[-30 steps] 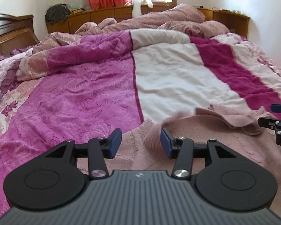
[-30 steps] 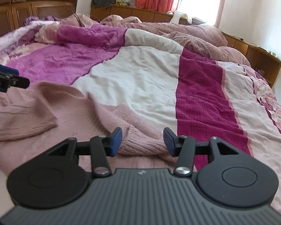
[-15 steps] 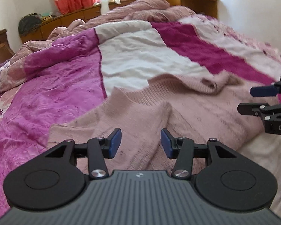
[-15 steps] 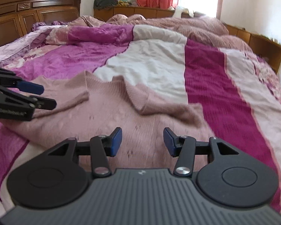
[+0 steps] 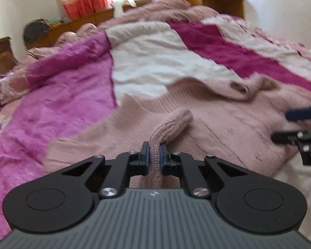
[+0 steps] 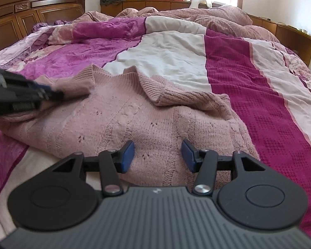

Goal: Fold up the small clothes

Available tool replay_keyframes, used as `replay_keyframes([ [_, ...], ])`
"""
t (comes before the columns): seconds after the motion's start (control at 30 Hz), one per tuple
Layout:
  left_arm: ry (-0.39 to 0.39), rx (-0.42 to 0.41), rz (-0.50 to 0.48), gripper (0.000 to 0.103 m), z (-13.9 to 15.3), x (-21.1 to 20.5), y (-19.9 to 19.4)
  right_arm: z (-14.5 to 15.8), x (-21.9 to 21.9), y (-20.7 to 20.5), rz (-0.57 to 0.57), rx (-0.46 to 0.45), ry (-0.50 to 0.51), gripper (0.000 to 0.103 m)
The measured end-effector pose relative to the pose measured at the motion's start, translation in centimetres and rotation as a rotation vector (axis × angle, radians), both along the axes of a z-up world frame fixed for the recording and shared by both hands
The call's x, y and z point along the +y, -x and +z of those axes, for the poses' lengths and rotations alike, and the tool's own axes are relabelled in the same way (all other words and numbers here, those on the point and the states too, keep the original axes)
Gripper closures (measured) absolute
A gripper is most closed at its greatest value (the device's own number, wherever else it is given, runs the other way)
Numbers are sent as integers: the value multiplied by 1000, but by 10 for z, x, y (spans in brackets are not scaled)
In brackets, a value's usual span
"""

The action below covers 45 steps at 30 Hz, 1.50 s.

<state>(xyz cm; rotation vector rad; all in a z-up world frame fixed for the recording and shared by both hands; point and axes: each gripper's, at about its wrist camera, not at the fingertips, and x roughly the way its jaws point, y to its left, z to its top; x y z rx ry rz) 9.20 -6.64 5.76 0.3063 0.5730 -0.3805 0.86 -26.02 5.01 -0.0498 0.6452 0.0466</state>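
- My left tongs (image 5: 154, 155) have just closed and now pinch a sleeve (image 5: 172, 128).
- My right tongs (image 6: 158, 154) hang open over the pink sweater (image 6: 118, 114).
- The sweater lies on the bed (image 6: 259, 95).

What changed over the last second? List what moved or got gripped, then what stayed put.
The left gripper came down to the pink sweater and its jaws have just closed, pinching a sleeve. The right gripper also came down over the sweater's body, jaws open, holding nothing. The sweater remains spread on the bed cover.
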Motion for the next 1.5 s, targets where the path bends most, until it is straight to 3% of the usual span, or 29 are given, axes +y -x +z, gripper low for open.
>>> replay_keyframes([
  [0.17,53,-64,122,94,31,34,-15,0,0,0,1,0,4,50],
  [0.37,16,-91,235,94,42,75,-46,-1,0,0,2,1,5,50],
  [0.67,-67,47,313,90,-8,109,-81,0,0,-2,12,11,12,50],
  [0.8,-70,25,342,73,-13,117,-79,3,-1,-4,22,21,19,50],
  [1.0,14,19,344,72,16,125,-60,25,-7,-7,57,-6,38,50],
  [1.3,79,25,276,72,40,100,-14,45,-30,-54,159,-50,262,50],
  [1.4,102,24,255,72,39,89,-3,48,-54,-77,153,-23,170,50],
  [1.5,89,25,238,72,31,79,1,44,-81,-102,87,29,6,50],
])
